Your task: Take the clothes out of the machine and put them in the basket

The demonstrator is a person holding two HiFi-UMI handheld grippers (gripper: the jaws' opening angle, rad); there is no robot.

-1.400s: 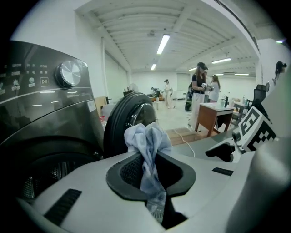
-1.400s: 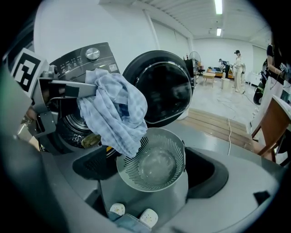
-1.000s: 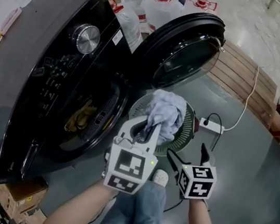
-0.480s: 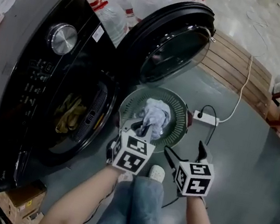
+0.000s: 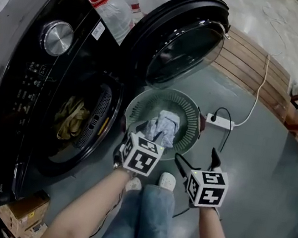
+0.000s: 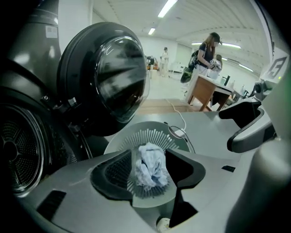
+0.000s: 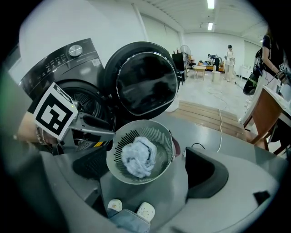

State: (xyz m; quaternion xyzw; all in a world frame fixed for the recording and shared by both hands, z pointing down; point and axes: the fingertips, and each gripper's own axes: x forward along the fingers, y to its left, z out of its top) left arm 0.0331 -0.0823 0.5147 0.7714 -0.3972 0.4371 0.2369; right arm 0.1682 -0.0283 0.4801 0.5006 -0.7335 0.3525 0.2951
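- left gripper (image 6: 149,159): jaws have just been opening, now spread part-way. pale blue-white cloth (image 5: 162,128) shows in the gap betw. them; can't tell if the pads touch it.
- that cloth lies bunched in the round green slatted basket (image 5: 193,110), on the floor just beyond the l. gripper.
- right gripper (image 5: 196,157): jaws spread wide, nothing betw. them, pointing down near the basket's near-right rim, not touching it.
- both held by bare forearms; jeans leg (image 5: 146,222) and white shoes (image 5: 168,181) just near of the basket.
- black front-load washing machine (image 5: 28,68) left of the basket, its round door (image 5: 178,42) swung open, standing over the basket's far side.
- yellowish-brown clothes (image 5: 70,120) in the drum, well left of the basket.
- white power strip (image 5: 219,121) w/ cable on the grey floor just right of the basket.
- wooden slat platform (image 5: 252,70) farther right; water bottles (image 5: 118,10) behind the machine; cardboard boxes (image 5: 23,208) at its near-left foot.
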